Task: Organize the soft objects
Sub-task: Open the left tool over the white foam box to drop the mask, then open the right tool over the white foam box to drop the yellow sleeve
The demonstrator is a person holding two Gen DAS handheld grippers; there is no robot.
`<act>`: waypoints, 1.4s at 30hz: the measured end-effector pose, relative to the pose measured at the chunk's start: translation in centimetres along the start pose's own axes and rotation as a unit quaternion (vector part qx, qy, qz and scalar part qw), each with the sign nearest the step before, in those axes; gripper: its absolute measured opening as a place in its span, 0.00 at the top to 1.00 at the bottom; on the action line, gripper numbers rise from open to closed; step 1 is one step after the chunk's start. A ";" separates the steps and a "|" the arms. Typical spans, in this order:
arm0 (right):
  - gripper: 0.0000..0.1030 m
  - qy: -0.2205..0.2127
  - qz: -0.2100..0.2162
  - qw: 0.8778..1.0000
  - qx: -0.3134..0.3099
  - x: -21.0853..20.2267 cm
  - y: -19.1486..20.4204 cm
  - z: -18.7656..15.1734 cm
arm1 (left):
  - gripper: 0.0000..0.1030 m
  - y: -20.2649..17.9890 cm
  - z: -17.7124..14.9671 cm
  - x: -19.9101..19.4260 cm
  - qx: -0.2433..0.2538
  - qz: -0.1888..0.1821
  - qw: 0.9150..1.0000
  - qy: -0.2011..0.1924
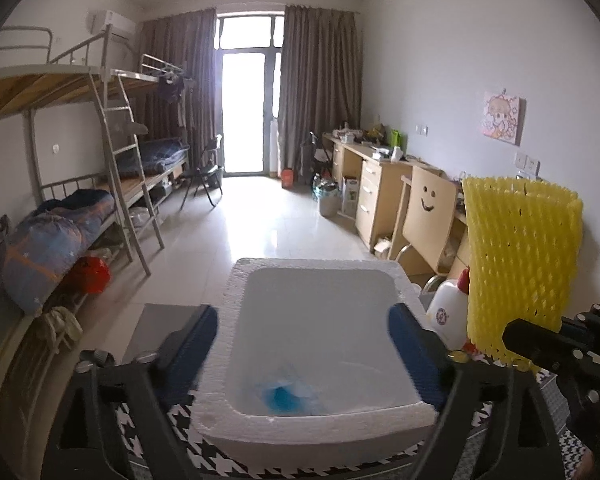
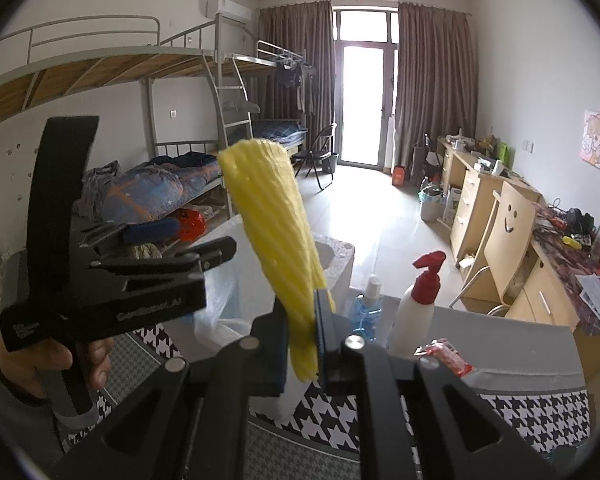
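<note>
A white foam box [image 1: 300,440] stands on the houndstooth-covered table just in front of me. My left gripper [image 1: 304,320] hangs open above its hollow, one blue pad on each side, and nothing is between them. At the bottom of the box lies a blurred blue and clear soft thing [image 1: 284,394]. My right gripper [image 2: 302,316] is shut on the lower end of a yellow foam net sleeve [image 2: 272,220], which stands up from the jaws. The same yellow sleeve [image 1: 520,256] shows right of the box in the left wrist view.
On the table to the right are a white pump bottle with a red top [image 2: 416,312], a blue bottle [image 2: 366,308] and a red packet [image 2: 446,354]. A clear plastic bag [image 2: 220,292] hangs by the box. Bunk beds [image 1: 80,208] line the left wall, desks [image 1: 380,184] the right.
</note>
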State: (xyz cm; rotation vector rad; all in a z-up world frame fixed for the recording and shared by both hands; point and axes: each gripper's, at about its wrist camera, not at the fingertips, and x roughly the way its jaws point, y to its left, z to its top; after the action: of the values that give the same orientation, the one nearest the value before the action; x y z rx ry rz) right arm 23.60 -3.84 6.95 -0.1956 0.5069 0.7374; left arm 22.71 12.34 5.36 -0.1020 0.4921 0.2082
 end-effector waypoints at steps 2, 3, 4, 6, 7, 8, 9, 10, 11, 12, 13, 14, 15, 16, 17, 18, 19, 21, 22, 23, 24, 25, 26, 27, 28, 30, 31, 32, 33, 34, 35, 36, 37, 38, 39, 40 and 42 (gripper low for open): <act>0.86 0.001 0.001 1.000 0.000 0.2 0.0 0.2 | 0.06 0.5 0.0 -0.4 -0.005 0.008 1.000 -0.008; 0.86 0.003 0.001 1.000 -0.001 0.4 0.1 0.2 | 0.06 0.8 0.0 -0.7 -0.010 0.010 1.000 -0.010; 0.86 0.004 0.002 1.000 -0.001 0.5 0.1 0.3 | 0.06 1.0 0.0 -0.7 -0.013 0.011 1.000 -0.011; 0.86 0.007 0.005 1.000 -0.002 0.8 0.2 0.4 | 0.05 1.5 -0.1 -1.1 -0.017 0.017 1.000 -0.014; 0.86 0.009 0.006 1.000 -0.003 1.0 0.3 0.4 | 0.05 1.6 -0.1 -1.2 -0.018 0.019 1.000 -0.016; 0.86 0.011 0.007 1.000 -0.004 1.2 0.3 0.5 | 0.04 1.8 -0.1 -1.4 -0.018 0.022 0.999 -0.018; 0.86 0.012 0.009 1.000 -0.004 1.4 0.4 0.6 | 0.04 1.9 -0.1 -1.5 -0.019 0.025 0.999 -0.019; 0.86 0.013 0.011 1.000 -0.003 1.5 0.3 0.5 | 0.03 2.0 -0.2 -1.7 -0.019 0.028 0.999 -0.022; 0.86 0.015 0.013 1.000 -0.004 1.7 0.4 0.6 | 0.03 2.1 -0.2 -2.0 -0.020 0.032 0.999 -0.024; 0.86 0.016 0.015 1.000 -0.005 1.8 0.5 0.7 | 0.02 2.2 -0.2 -2.0 -0.021 0.036 0.999 -0.026; 0.86 0.016 0.016 1.000 -0.006 1.9 0.6 0.8 | 0.02 2.4 -0.2 -2.3 -0.024 0.040 0.999 -0.028; 0.86 0.017 0.018 1.000 -0.007 2.0 0.5 0.8 | 0.02 2.5 -0.3 -2.4 -0.025 0.040 0.998 -0.029; 0.86 0.018 0.020 1.000 -0.008 2.2 0.3 0.9 | 0.02 2.7 -0.3 -2.6 -0.025 0.041 0.998 -0.030; 0.86 0.020 0.022 1.000 -0.009 2.3 0.4 1.0 | 0.02 2.8 -0.3 -2.7 -0.024 0.043 0.998 -0.031; 0.86 0.021 0.023 0.999 -0.009 2.5 0.5 1.1 | 0.02 2.9 -0.4 -2.9 -0.024 0.047 0.998 -0.034; 0.86 0.023 0.025 0.999 -0.011 2.7 0.7 1.1 | 0.02 3.0 -0.6 -3.1 -0.024 0.049 0.998 -0.036; 0.86 0.025 0.027 0.999 -0.013 2.8 0.8 1.2 | 0.02 3.2 -0.6 -3.2 -0.026 0.050 0.998 -0.038; 0.86 0.031 0.033 0.999 -0.013 3.3 0.9 1.3 | 0.01 3.8 -0.9 -3.4 -0.032 0.048 0.998 -0.038; 0.86 0.035 0.036 0.999 -0.013 3.7 0.9 1.4 | 0.01 4.0 -0.9 -3.4 -0.035 0.047 0.998 -0.038; 0.86 0.037 0.038 0.999 -0.013 3.9 1.0 1.3 | 0.01 4.1 -1.1 -3.5 -0.035 0.049 0.997 -0.038; 0.86 0.040 0.039 0.998 -0.014 4.2 1.2 1.3 | 0.01 4.1 -1.2 -3.5 -0.032 0.052 0.997 -0.040; 0.86 0.042 0.039 0.998 -0.015 4.5 1.2 1.3 | 0.01 4.1 -1.3 -3.6 -0.030 0.054 0.997 -0.041; 0.86 0.045 0.040 0.998 -0.014 4.8 1.2 1.3 | 0.01 4.2 -1.4 -3.6 -0.031 0.054 0.997 -0.041; 0.86 0.047 0.041 0.998 -0.014 5.0 1.2 1.3 | 0.01 4.4 -1.5 -3.6 -0.033 0.053 0.997 -0.040; 0.86 0.049 0.042 0.998 -0.011 5.3 1.2 1.3 | 0.01 4.6 -1.5 -3.6 -0.036 0.050 0.997 -0.040; 0.86 0.057 0.049 0.997 -0.007 5.7 0.9 1.4 | 0.01 4.8 -1.6 -3.8 -0.038 0.050 0.997 -0.042; 0.86 0.060 0.052 0.997 -0.005 6.0 1.0 1.5 | 0.01 4.9 -1.7 -3.8 -0.039 0.051 0.997 -0.042; 0.85 0.062 0.052 0.997 -0.004 6.2 0.9 1.6 | 0.01 5.0 -1.7 -3.8 -0.040 0.050 0.997 -0.041; 0.85 0.063 0.049 0.997 -0.004 6.3 0.8 1.7 | 0.01 5.2 -1.8 -3.8 -0.042 0.048 0.997 -0.040; 0.85 0.065 0.047 0.997 -0.004 6.5 0.8 1.8 | 0.01 5.3 -1.8 -3.7 -0.044 0.049 0.997 -0.039; 0.85 0.067 0.048 0.997 -0.003 6.7 0.8 1.8 | 0.01 5.4 -1.9 -3.8 -0.043 0.049 0.997 -0.039; 0.85 0.070 0.048 0.996 -0.001 6.9 0.8 1.9 | 0.01 5.5 -1.9 -3.8 -0.042 0.050 0.997 -0.039; 0.85 0.072 0.048 0.996 -0.001 7.1 0.8 1.9 | 0.01 5.6 -1.9 -3.7 -0.042 0.052 0.997 -0.039; 0.83 0.073 0.044 0.996 -0.001 7.3 0.8 1.9 | 0.01 5.7 -1.9 -3.7 -0.042 0.052 0.997 -0.038; 0.77 0.075 0.039 0.996 -0.003 7.5 0.8 1.9 | 0.01 5.7 -2.0 -3.8 -0.043 0.051 0.997 -0.037; 0.72 0.076 0.036 0.996 -0.004 7.6 1.1 1.7 | 0.01 5.9 -2.1 -3.7 -0.044 0.048 0.997 -0.035; 0.52 0.079 0.035 0.996 0.000 7.9 1.2 1.6 | 0.01 5.9 -2.2 -3.7 -0.045 0.044 0.997 -0.034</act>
State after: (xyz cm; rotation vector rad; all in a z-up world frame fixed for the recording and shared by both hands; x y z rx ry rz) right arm 28.29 2.26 4.37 -0.2389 0.6675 0.7947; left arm 17.22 17.08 4.97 -0.1611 0.4206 0.3199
